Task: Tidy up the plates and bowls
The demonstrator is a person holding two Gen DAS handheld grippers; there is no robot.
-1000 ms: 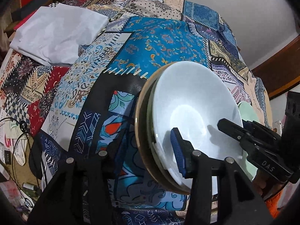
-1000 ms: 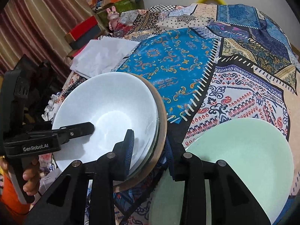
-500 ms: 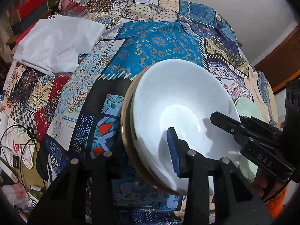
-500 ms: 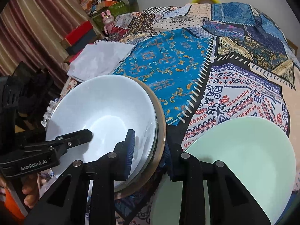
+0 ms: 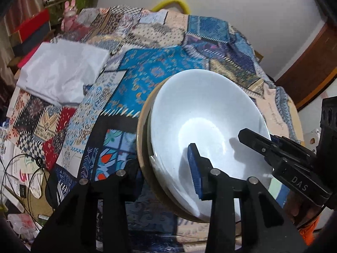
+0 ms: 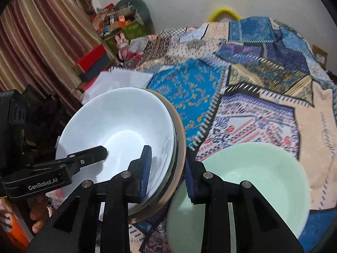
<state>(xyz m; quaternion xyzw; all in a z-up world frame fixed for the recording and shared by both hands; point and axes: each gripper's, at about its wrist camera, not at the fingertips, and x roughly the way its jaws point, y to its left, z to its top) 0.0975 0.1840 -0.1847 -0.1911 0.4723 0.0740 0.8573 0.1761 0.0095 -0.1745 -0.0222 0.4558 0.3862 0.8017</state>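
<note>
Blue ribbed pads on the left tongs (image 5: 166,168) are clenched across the near rim of a stack of dishes (image 5: 202,130); one pad lies inside the top bowl, the other is hidden behind the stack's outer edge. Right tongs (image 6: 166,168) clamp the opposite rim the same way, one pad inside, one beneath the outermost dish. Each pair shows in the other's view reaching into the bowl, so the stack hangs between them, tilted steeply, mouth toward the cameras, clear of the bed (image 5: 160,71). Top piece: a white bowl (image 6: 118,126), glossy, smooth, shallow-sided. Behind it a thin greenish or glassy edge, then a wider tan rim (image 6: 180,139), matte, possibly wood or stoneware; how many pieces are nested cannot be told. Pale green bowl (image 6: 261,181), larger, smooth, sits upright on the quilt just right of the right tongs, almost touching the stack's lower edge. Judgement: the coming move turns on that neighbour; it lies to the right and below, nearer the right hand, so the stack would have to level out before going down into it or beside it. Patchwork quilt soft and uneven. Folded white cloth (image 5: 61,69) lies far left.
</note>
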